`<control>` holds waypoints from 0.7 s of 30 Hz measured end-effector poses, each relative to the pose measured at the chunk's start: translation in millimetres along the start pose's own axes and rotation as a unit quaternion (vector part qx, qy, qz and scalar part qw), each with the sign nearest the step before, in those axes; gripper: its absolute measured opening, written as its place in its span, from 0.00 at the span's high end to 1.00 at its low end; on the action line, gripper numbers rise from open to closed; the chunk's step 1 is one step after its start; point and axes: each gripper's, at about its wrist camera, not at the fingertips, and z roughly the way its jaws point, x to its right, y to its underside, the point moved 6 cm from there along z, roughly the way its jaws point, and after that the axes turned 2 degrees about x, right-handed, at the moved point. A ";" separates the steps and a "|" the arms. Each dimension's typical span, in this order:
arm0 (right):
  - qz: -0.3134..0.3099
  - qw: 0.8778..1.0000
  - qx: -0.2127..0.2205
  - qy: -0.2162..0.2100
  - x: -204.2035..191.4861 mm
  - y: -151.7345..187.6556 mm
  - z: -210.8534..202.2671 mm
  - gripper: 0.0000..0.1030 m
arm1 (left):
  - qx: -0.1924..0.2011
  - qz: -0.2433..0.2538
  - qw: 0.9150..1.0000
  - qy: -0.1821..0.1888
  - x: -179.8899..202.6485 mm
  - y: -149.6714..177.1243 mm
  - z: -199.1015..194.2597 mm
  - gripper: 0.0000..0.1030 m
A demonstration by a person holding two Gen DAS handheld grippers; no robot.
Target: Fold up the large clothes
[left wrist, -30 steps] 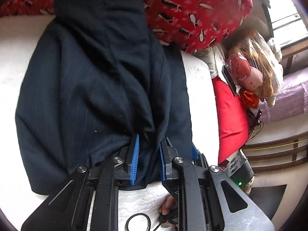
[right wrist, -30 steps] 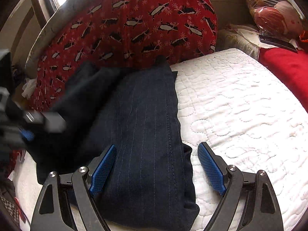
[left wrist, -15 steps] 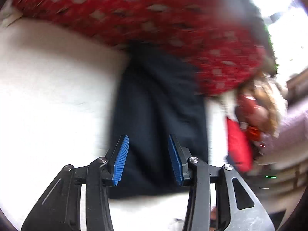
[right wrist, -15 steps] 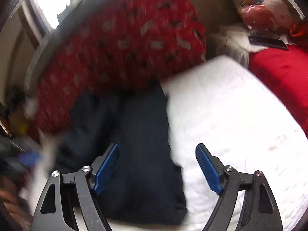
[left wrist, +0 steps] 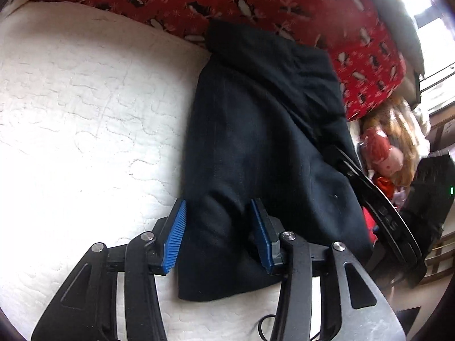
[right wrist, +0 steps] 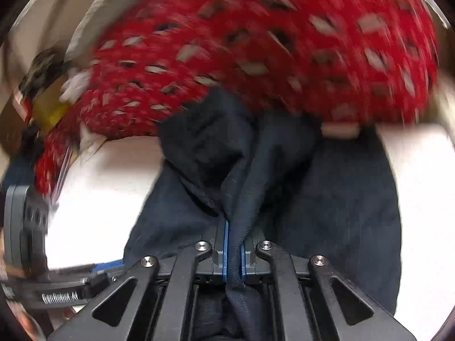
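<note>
A dark navy pinstriped garment (left wrist: 256, 142) lies lengthwise on a white quilted mattress (left wrist: 85, 99). Over its near left corner my left gripper (left wrist: 218, 203) stands open. One blue pad (left wrist: 175, 236) is at the cloth's left edge and the other rests over the cloth, neither pinching it. In the right wrist view my right gripper (right wrist: 234, 227) is shut on a raised ridge of the garment (right wrist: 341, 199), which hangs in folds from the jaws. The right tool's black frame (left wrist: 381, 213) shows at the garment's right side.
A red blanket with a penguin print (left wrist: 256, 0) is heaped along the far side of the mattress (right wrist: 99, 184). It appears blurred in the right wrist view (right wrist: 256, 42). A bagged doll (left wrist: 384, 156) and clutter lie beyond the right edge.
My left gripper let go of the bunched cloth, opened and slid to the garment's left corner. My right gripper went from wide open to shut on a fold and lifted it.
</note>
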 end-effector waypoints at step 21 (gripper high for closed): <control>0.248 0.962 0.076 -0.084 136.1 58.6 -116.2 0.54 | 0.000 0.049 0.999 -0.004 20.5 29.7 -9.8 0.46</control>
